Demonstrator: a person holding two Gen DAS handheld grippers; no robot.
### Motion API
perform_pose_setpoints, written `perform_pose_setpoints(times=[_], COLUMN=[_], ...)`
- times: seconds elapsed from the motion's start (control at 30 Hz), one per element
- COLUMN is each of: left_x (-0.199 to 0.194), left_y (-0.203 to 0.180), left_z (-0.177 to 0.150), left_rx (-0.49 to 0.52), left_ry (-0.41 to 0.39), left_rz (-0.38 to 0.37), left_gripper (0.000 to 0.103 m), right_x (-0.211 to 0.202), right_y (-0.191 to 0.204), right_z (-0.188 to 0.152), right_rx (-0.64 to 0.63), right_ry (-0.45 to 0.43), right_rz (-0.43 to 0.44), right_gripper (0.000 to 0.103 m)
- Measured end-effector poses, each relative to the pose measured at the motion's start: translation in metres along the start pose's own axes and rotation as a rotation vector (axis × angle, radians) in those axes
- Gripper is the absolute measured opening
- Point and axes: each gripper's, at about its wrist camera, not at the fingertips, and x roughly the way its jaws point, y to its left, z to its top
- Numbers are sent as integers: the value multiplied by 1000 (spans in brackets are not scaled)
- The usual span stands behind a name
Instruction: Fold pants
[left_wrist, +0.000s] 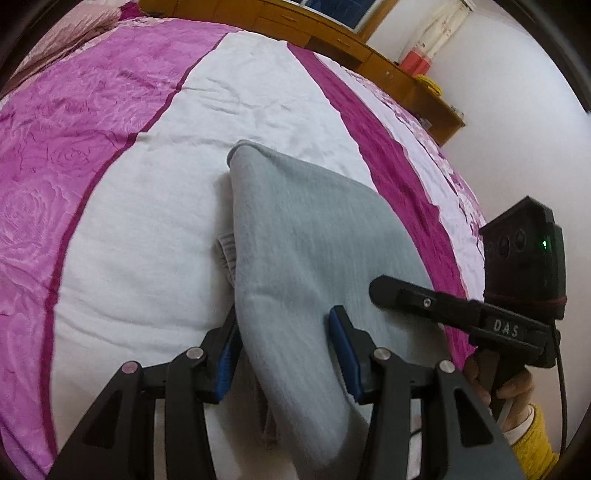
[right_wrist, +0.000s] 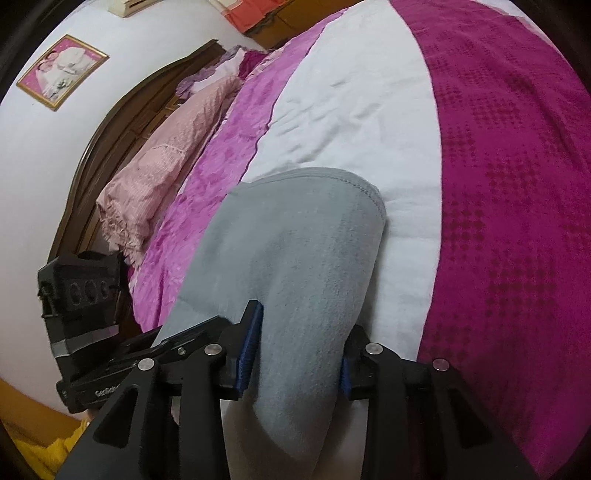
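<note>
Grey pants (left_wrist: 314, 236) lie folded on the white band of the bedspread (left_wrist: 147, 229), both grippers at the near end. The left gripper (left_wrist: 284, 350) stands half open, cloth between its pads, the right pad clear of it. The right gripper (right_wrist: 299, 354) straddles a thick fold; whether it pinches, I cannot tell. Best lay the fold flat with edges aligned before letting go.

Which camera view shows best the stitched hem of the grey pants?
The right wrist view: the stitched hem of the grey pants curves clearly there. The left wrist view shows only a plain folded corner, no stitching.
</note>
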Motion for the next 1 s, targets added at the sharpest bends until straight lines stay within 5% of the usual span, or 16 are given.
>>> perform_pose_setpoints(times=[0.27, 0.63, 1.0], left_x=[-39, -44, -36], left_y=[-9, -17, 12], left_z=[-20, -51, -57], left_rx=[107, 207, 95], left_ry=[-22, -23, -33], left_rz=[100, 263, 213], left_gripper=[48, 51, 65], right_x=[-34, -61, -37], right_y=[16, 43, 31], right_z=[-23, -81, -97], right_rx=[-10, -86, -64], right_ry=[-82, -126, -125], right_rz=[-124, -255, -309], right_gripper=[31, 31, 32])
